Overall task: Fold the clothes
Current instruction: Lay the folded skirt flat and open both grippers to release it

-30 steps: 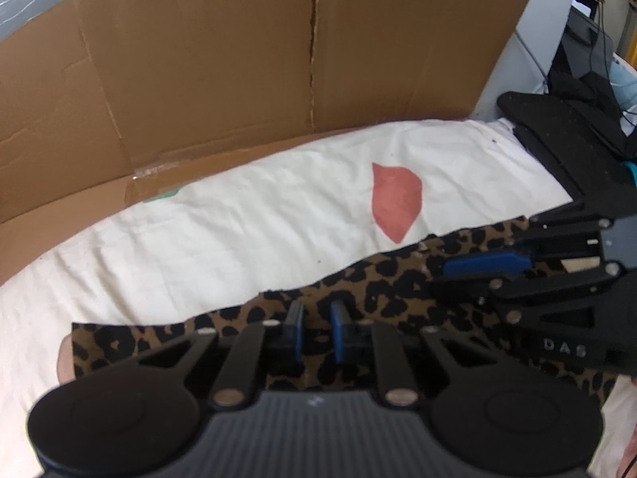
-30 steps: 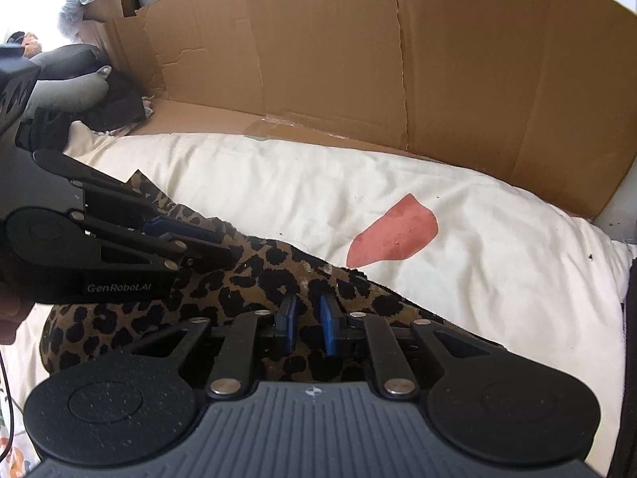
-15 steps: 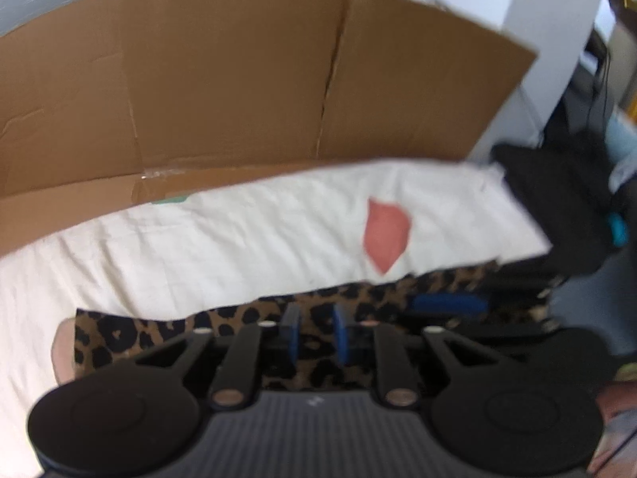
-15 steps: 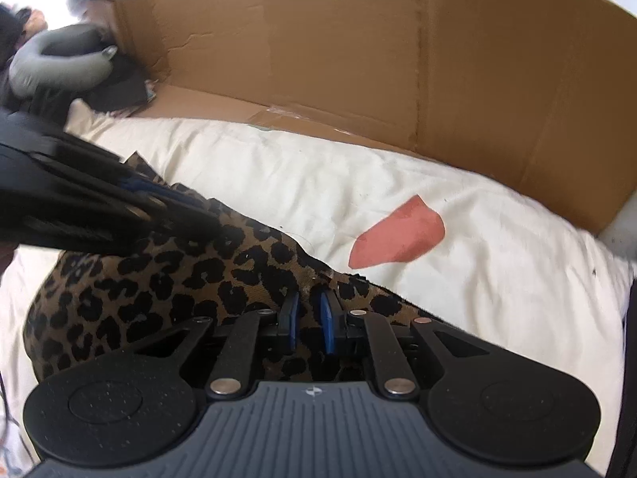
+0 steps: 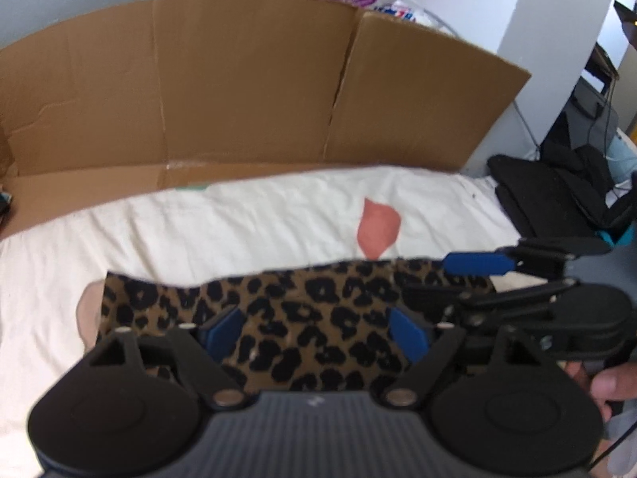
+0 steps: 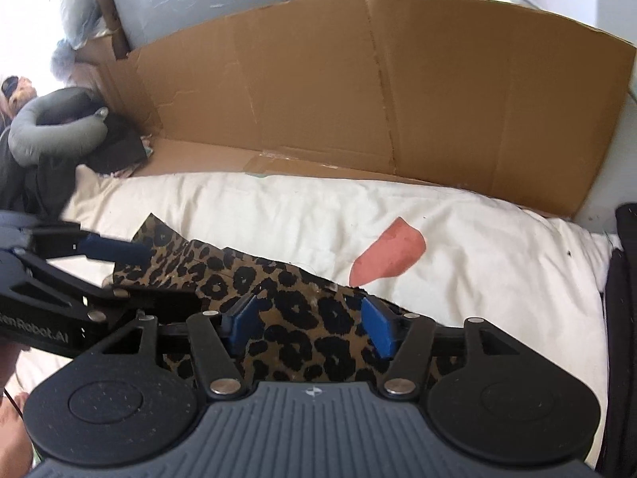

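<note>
A leopard-print garment lies folded in a long strip on a cream bed sheet. My left gripper hovers just above it, its jaws opening wide, with the blue pads off the cloth. In the right wrist view the same leopard-print garment lies under my right gripper, whose jaws are opening too and press on nothing. The right gripper shows at the right of the left wrist view, and the left gripper at the left of the right wrist view.
A flattened cardboard box stands upright behind the sheet. A salmon patch is printed on the sheet. Black clothes are piled at the right, and a grey neck pillow lies at the far left. A person's fingers hold the right gripper's handle.
Both grippers were shut on the leopard-print garment and have let go, jaws now wide. Both have lifted a little off the cloth, which stays lying on the sheet.
</note>
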A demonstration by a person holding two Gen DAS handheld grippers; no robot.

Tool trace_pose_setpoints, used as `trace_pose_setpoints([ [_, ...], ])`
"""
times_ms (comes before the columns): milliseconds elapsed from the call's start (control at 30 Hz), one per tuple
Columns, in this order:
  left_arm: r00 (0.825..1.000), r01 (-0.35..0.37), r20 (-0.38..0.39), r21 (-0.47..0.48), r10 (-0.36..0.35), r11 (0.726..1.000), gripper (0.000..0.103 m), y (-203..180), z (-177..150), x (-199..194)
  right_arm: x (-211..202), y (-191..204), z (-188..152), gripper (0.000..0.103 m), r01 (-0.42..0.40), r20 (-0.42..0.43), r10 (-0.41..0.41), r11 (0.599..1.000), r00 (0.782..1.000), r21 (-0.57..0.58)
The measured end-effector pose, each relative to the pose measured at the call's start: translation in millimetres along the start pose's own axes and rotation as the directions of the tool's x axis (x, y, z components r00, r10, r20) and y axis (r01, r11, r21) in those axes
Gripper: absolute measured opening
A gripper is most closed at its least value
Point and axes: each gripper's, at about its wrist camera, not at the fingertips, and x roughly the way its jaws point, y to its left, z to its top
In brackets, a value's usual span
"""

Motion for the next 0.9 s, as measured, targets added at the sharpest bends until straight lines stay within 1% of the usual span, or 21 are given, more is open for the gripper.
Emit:
trace_pose_setpoints([
  [67,1.0,-0.004,-0.011,-0.003,0.004,1.0,0.084,0.6,-6.0,-1.3,-3.5,0.2,-4.7,0.075,-0.001,0.002,0.001,1.0,1.0,0.008],
  [100,1.0,-0.006,-0.016,-0.004,0.006,1.0,0.084,0.8,-9.0,-2.0,-5.4,0.6,-7.4,0.076,-0.003,0.007,0.003,1.0,1.0,0.01],
  [200,1.0,-0.019,-0.022,0.001,0.019,1.0,0.084,0.2,-18.8,-5.5,-12.0,5.5,-15.9,0.076,-0.012,0.026,0.013,1.0,1.0,-0.01],
  [300,1.0,-0.01,-0.011,0.037,0.01,0.999,0.084,-5.2,-27.6,-10.5,-18.6,9.7,-24.3,0.076,-0.019,0.032,0.019,1.0,0.999,-0.025],
  [433,1.0,0.003,-0.022,0.092,-0.001,0.996,0.084,-16.0,-40.6,-13.4,-22.2,14.2,-37.4,0.075,-0.024,0.008,0.024,0.999,1.0,-0.038],
  [533,0.999,0.015,-0.048,0.089,-0.011,0.996,0.084,-18.1,-50.5,-13.1,-25.4,16.3,-47.5,0.075,-0.028,-0.008,0.028,0.999,1.0,-0.029],
  [667,0.999,0.003,-0.041,0.082,0.0,0.997,0.083,-17.6,-56.8,-18.9,-31.0,17.2,-55.7,0.075,-0.022,-0.014,0.022,1.0,1.0,0.014],
  [733,0.999,0.0,-0.039,0.075,0.003,0.997,0.083,-16.2,-58.9,-22.1,-36.5,18.0,-58.8,0.075,-0.024,0.0,0.024,0.999,1.0,0.034],
  [833,0.999,-0.003,-0.053,0.057,0.006,0.998,0.083,-12.4,-62.4,-24.5,-40.0,19.0,-62.3,0.075,-0.011,-0.006,0.012,0.999,1.0,0.038],
  [900,0.998,-0.007,-0.062,0.052,0.01,0.999,0.083,-10.8,-66.8,-25.6,-40.0,15.1,-64.4,0.075,-0.013,-0.01,0.014,0.998,1.0,0.062],
])
